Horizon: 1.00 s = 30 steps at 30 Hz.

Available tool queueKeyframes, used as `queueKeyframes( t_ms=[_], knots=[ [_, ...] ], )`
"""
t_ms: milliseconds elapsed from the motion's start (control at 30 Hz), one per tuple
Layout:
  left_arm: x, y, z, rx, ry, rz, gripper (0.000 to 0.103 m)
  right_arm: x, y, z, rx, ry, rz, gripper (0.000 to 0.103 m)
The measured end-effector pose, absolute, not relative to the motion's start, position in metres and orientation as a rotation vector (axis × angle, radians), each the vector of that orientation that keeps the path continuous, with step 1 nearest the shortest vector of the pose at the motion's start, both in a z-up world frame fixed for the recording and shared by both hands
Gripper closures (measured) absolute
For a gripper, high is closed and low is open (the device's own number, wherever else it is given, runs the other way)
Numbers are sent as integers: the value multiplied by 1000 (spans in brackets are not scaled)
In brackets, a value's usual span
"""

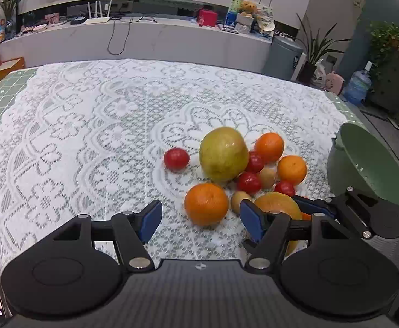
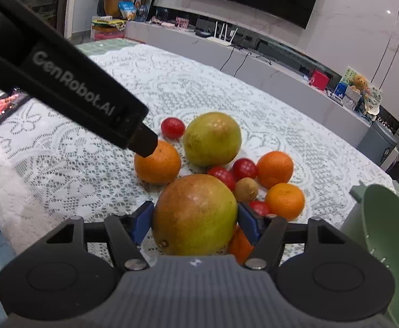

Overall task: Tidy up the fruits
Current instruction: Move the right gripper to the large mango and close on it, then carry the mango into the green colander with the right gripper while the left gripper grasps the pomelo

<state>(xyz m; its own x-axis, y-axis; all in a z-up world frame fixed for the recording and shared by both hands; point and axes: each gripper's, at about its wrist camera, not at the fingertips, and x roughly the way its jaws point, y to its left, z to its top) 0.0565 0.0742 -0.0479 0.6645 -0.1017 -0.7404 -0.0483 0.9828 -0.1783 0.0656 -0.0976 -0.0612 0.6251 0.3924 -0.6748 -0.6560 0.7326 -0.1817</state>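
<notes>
Task barely begun: all fruit seen lies in one cluster on the lace tablecloth (image 1: 90,125), toward the table's right edge, and what shows of the green colander (image 2: 385,218) at that edge holds nothing. Right gripper (image 2: 195,218) straddles the nearest mango (image 2: 194,213), blue pads at or just off both flanks (contact can't be judged, no lift seen), pitched down. Left gripper (image 1: 200,218) hangs wide and empty, angled down over the tablecloth w/ an orange (image 1: 206,203) just ahead. Left to do: second mango (image 2: 211,138), oranges, tomatoes, small brown fruit.
</notes>
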Motion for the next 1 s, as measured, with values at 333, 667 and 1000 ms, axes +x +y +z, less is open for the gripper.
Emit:
queueKeyframes(
  t_ms=[333,667,1000],
  knots=[
    [87,67,-38,-176,836,-134,25,62,-136,-16,-358,575,565,39],
    [128,70,-57,-270,865,-141,22,94,-206,20,-225,577,380,39],
    [152,68,-74,-314,897,-108,22,152,-267,-10,-152,759,240,39]
  ],
)
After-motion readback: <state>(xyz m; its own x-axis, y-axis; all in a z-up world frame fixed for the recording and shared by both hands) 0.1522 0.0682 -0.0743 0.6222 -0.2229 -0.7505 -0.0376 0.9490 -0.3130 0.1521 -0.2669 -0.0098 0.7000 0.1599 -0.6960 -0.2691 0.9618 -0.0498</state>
